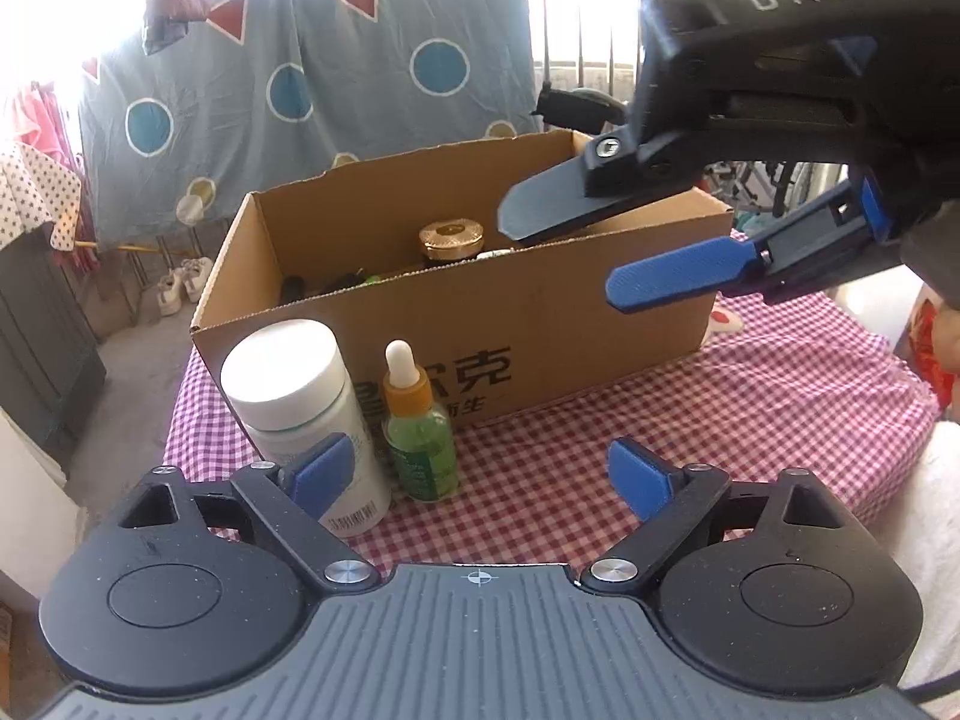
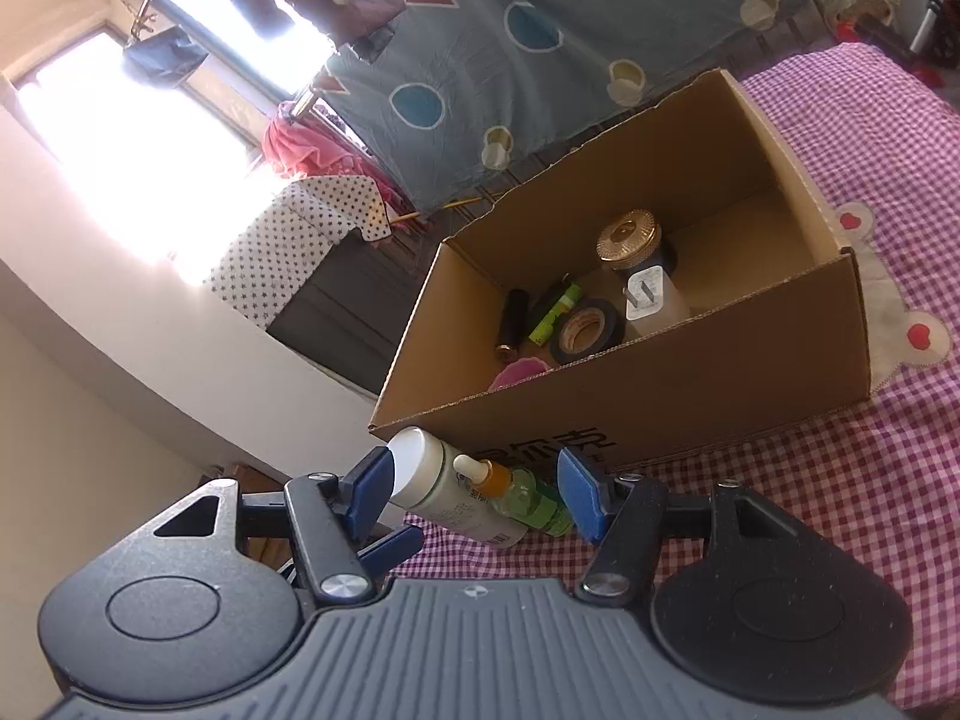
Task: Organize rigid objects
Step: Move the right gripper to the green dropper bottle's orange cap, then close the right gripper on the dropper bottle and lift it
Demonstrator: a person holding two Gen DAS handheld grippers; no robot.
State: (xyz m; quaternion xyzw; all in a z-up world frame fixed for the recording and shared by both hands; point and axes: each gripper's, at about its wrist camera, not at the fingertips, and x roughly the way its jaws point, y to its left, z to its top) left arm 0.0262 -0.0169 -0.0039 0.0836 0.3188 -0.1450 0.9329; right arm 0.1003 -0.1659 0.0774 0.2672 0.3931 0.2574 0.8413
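Left gripper [image 1: 480, 480] low over the table, jaws spread wide, nothing between the pads. Blue ribbed pad [image 1: 321, 471] sits in front of the white bottle [image 1: 300, 414], whether it touches I can't tell. That bottle: round, smooth plastic, flat white cap, printed label w/ barcode near the base, upright. Just beside it on its right the dropper bottle [image 1: 420, 438]: small, clear green glass, amber collar, white rubber bulb on top, also upright. Both stand on the gingham cloth [image 1: 690, 420], pink-and-white checks, soft weave, right against the front wall of the cardboard box [image 1: 600, 312]. Box is plain brown corrugated, open top, ragged torn edge along the rim, black print on the front.

Right gripper [image 1: 558, 258] up high on my right, over the box's near rim, jaws about half apart, empty. One finger dark matte, the other blue ribbed.

From the right wrist cam, tilted view into the box: gold-capped jar [image 2: 630, 237], knurled round metal-look lid, standing at the back. White plug adapter [image 2: 645, 297] in front of it, squarish, two prongs showing. Black tape roll [image 2: 585, 330], ring shape, brownish core. Green tube [image 2: 555, 315] and black cylinder [image 2: 513, 321] lying flat beside it. Pink thing [image 2: 516, 372] at the near wall, mostly hidden.
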